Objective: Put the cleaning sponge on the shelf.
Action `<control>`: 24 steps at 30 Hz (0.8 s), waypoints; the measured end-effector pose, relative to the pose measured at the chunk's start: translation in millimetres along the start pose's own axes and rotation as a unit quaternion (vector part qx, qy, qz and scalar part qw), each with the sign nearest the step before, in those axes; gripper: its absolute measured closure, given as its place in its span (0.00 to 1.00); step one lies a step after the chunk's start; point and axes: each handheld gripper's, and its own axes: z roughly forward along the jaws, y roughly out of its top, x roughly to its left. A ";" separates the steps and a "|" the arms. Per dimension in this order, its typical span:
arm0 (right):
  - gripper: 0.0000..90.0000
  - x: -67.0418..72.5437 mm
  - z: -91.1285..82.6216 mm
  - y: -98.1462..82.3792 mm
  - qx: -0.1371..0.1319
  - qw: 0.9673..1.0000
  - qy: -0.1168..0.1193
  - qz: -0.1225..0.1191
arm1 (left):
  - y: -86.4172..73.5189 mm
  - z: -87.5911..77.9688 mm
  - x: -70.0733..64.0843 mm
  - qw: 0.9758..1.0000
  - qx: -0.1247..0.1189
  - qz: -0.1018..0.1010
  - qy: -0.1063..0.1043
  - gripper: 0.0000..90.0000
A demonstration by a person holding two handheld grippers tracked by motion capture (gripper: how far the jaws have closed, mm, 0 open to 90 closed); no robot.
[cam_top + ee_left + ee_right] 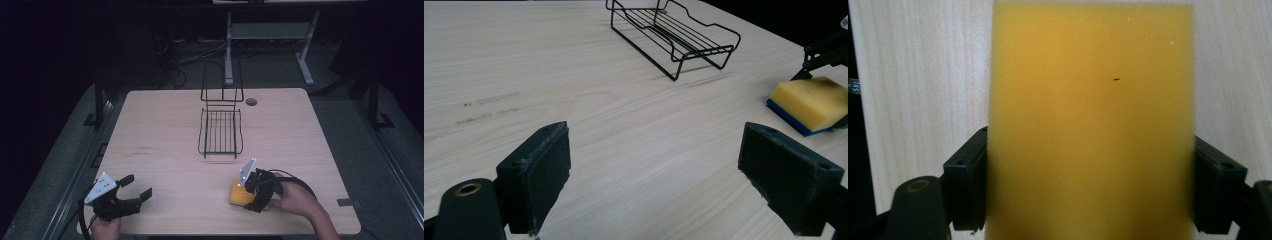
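Sitting squarely between the right gripper [248, 192] fingers, clamped both sides, yellow sponge [1091, 125]; left gripper [669, 175] fingers apart.

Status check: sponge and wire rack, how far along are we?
Done: nothing placed; the wire rack sits empty mid-table. In hand: the right tool has its jaws on both sides of the yellow sponge, which lies on the table near the front edge. Left: presumably lifting it to the rack. The left tool is open and idle.
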 end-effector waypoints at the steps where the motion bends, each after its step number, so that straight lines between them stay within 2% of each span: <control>1: 0.24 0.0 -0.5 0.4 0.001 1.000 -0.001 -0.001 | 0.0 0.1 -0.2 1.000 0.000 -0.001 0.000 0.14; 9: 0.24 -0.3 -7.5 6.8 0.006 1.000 -0.008 -0.007 | 0.0 0.4 -0.5 1.000 0.000 -0.001 -0.001 0.14; 24: 0.24 -7.1 -17.1 23.9 0.009 1.000 -0.005 -0.024 | 0.2 0.7 -0.9 1.000 0.000 0.000 -0.001 0.14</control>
